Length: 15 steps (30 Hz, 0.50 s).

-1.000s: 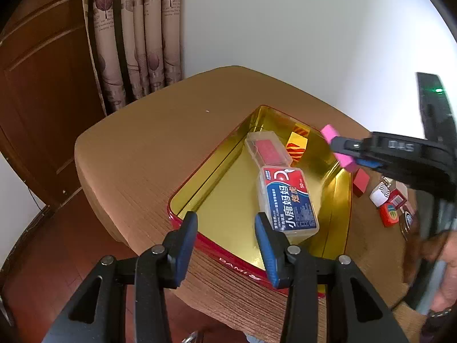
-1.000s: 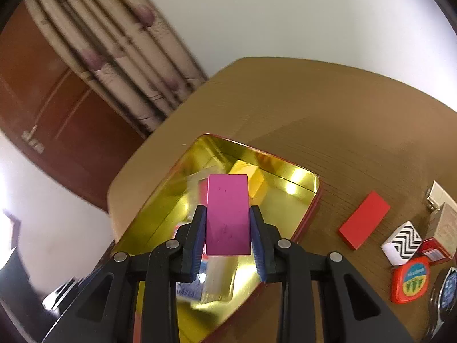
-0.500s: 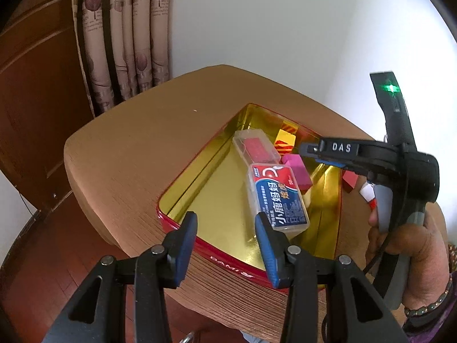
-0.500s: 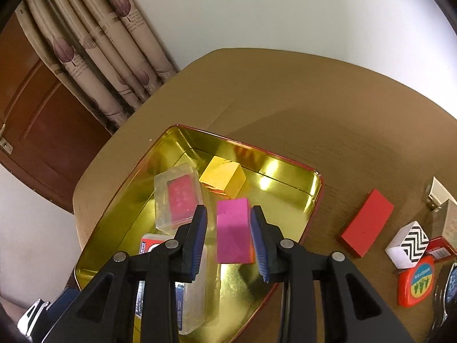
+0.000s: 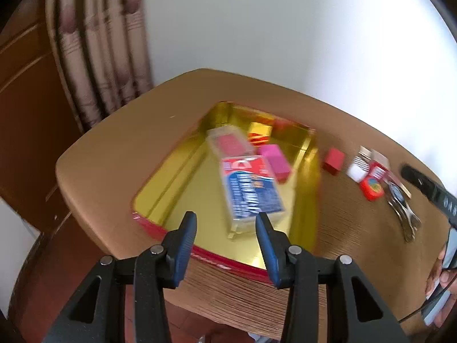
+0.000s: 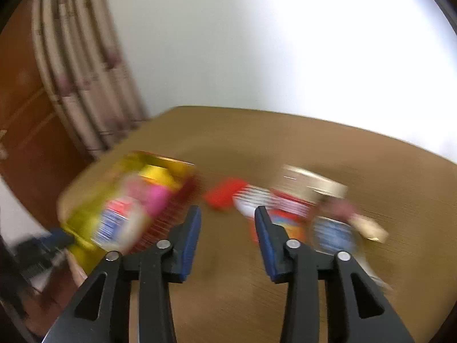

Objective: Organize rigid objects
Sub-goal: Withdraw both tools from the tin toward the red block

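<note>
A gold-lined red tin tray [image 5: 182,183] sits on the brown table. In it lie a pink block [image 5: 275,160], a clear toothpick box with a blue-red label [image 5: 251,194], a clear case with a red insert [image 5: 228,144] and a yellow block [image 5: 258,133]. My left gripper [image 5: 225,237] is open and empty above the tray's near rim. My right gripper [image 6: 227,228] is open and empty above bare table, right of the tray [image 6: 82,248]; this view is blurred. The pink block [image 6: 155,198] shows there too.
On the table right of the tray lie a red block [image 5: 334,160], a black-and-white patterned cube [image 5: 358,168], a small red box [image 5: 378,168], an orange-red tape measure [image 5: 371,188] and a wristwatch [image 5: 400,203]. Curtain and wooden door stand at the left.
My right gripper let go of the pink block in the tray, opened and pulled back to the right, off the tray. My left gripper stayed open near the tray's rim.
</note>
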{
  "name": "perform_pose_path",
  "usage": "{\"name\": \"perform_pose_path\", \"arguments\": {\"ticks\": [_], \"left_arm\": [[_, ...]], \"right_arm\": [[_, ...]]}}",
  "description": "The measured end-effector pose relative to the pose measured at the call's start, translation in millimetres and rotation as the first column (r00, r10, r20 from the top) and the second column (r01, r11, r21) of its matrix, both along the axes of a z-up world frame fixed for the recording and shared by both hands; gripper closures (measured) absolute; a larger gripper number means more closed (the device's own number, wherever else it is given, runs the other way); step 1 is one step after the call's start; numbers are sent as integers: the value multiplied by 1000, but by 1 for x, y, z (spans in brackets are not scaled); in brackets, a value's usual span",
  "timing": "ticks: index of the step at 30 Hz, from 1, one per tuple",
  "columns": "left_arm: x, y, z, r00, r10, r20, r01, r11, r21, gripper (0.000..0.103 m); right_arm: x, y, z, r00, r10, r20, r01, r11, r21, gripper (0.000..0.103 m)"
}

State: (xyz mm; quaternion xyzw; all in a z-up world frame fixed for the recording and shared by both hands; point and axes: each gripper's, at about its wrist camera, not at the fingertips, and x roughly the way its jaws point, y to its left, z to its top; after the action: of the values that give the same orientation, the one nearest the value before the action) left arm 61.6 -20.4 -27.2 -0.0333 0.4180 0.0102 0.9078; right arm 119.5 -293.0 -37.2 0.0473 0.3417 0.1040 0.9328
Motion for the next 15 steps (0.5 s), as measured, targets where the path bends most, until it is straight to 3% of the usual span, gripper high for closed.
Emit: {"name": "perform_pose_path", "arguments": {"ticks": [2,5,10,15], "left_arm": [[-4,-13,4,999,-48,3,48,999,-5,59],[-7,-37,8,990,-142,-5,142,990,-6,59],[4,-89,15,953,-302,-36,301,953,-40,59],[42,-124,19,942,-329,-72,326,944,-48,59]], "right_arm": [[-21,-36,-8,997,-82,7,82,993,-83,50],[-40,-90,-28,981,-196,-15,189,962,-196,49],[-59,-153,-54,950,-307,-55,291,936,-197,49],[-68,-176,-64,945,-322,-57,311,939,-150,49]]}}
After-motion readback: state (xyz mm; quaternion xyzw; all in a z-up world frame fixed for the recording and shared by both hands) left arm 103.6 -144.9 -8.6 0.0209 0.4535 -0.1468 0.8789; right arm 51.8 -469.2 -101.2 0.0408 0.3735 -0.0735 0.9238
